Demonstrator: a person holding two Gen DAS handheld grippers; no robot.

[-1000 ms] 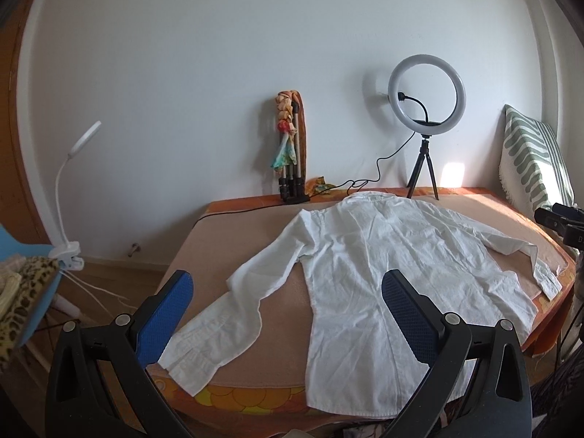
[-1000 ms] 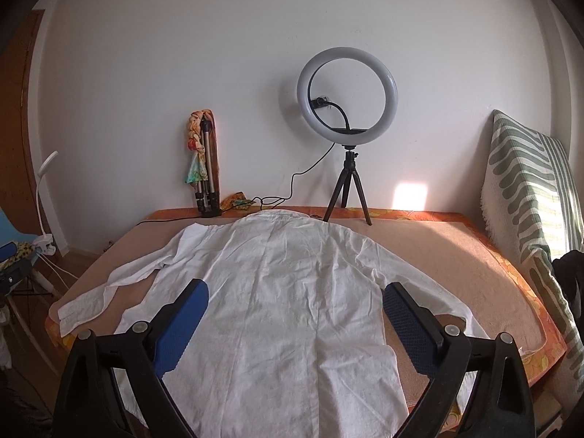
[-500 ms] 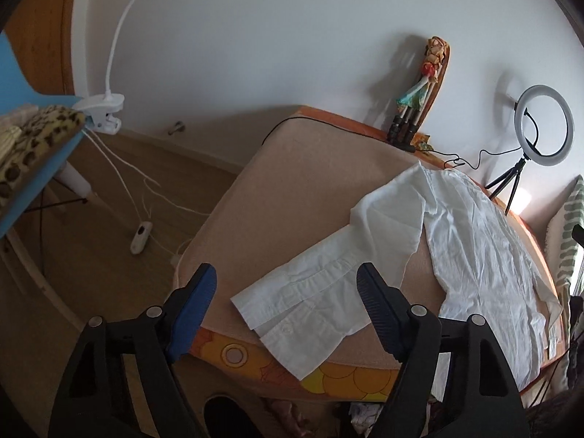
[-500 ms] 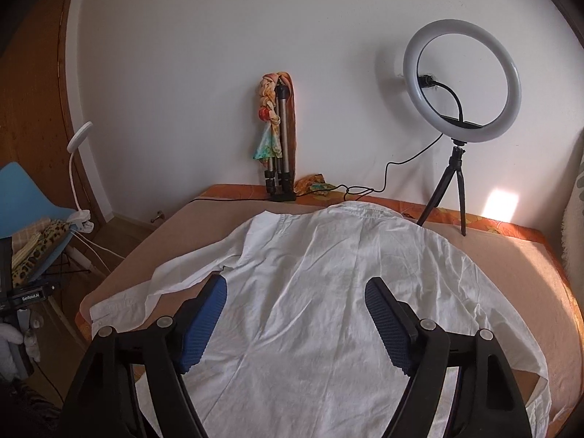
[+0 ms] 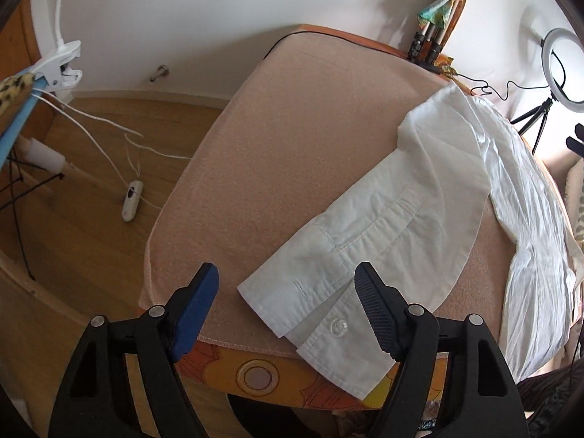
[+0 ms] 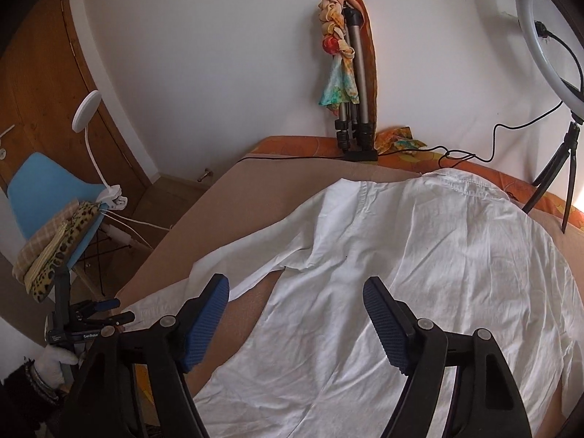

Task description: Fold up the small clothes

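Note:
A white long-sleeved shirt (image 6: pixel 419 273) lies spread flat on a bed covered by a beige blanket (image 5: pixel 292 127). Its left sleeve stretches toward the bed's near corner and ends in a buttoned cuff (image 5: pixel 321 292). My left gripper (image 5: pixel 286 277) hovers open just above that cuff, with the cuff's end between the blue pads and neither pad pressing on it. It also shows at the lower left of the right wrist view as the left gripper (image 6: pixel 91 314), held by a gloved hand (image 6: pixel 54 361). My right gripper (image 6: pixel 295 286) stands open over the shirt's body, near where the sleeve joins it.
A ring light on a tripod (image 6: pixel 547 36) and a folded tripod draped with a colourful scarf (image 6: pixel 350 73) stand at the wall behind the bed. A blue chair (image 6: pixel 43 189) with piled fabrics and a clip lamp (image 6: pixel 87 109) stand left. Cables (image 5: pixel 131 200) lie on the wooden floor.
The left gripper has swung left and down, from facing the whole shirt to hovering over the sleeve cuff. The right gripper has shifted left and closer to the shirt. Both jaws stand narrower.

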